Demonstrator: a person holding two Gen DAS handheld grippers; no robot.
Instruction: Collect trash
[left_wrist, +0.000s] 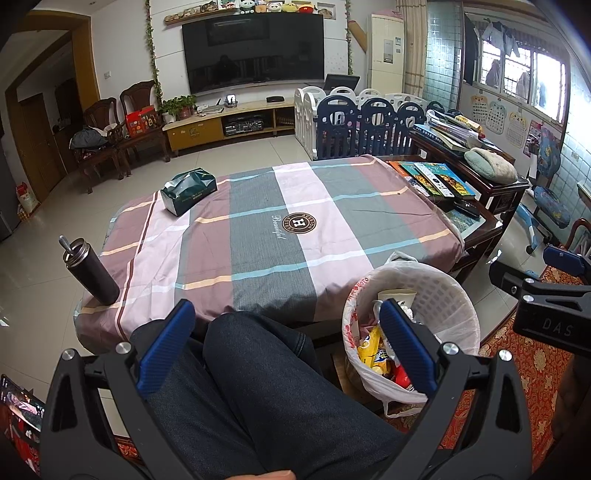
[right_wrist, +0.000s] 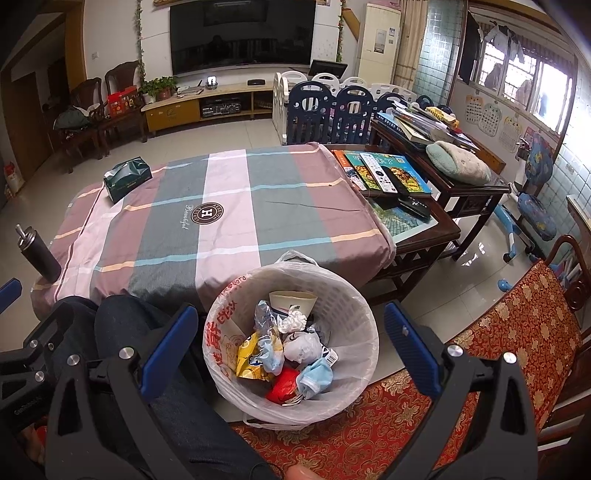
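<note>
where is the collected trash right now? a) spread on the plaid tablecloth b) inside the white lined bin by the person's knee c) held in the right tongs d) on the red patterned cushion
b: the wrappers, crumpled paper and paper cup lie inside the white bin, while the right tongs are open and hold nothing, and the tablecloth carries only a tissue pack and a bottle.

a green tissue box (left_wrist: 189, 191) and a dark bottle (left_wrist: 90, 270) sit on the plaid tablecloth (left_wrist: 295, 236).
</note>
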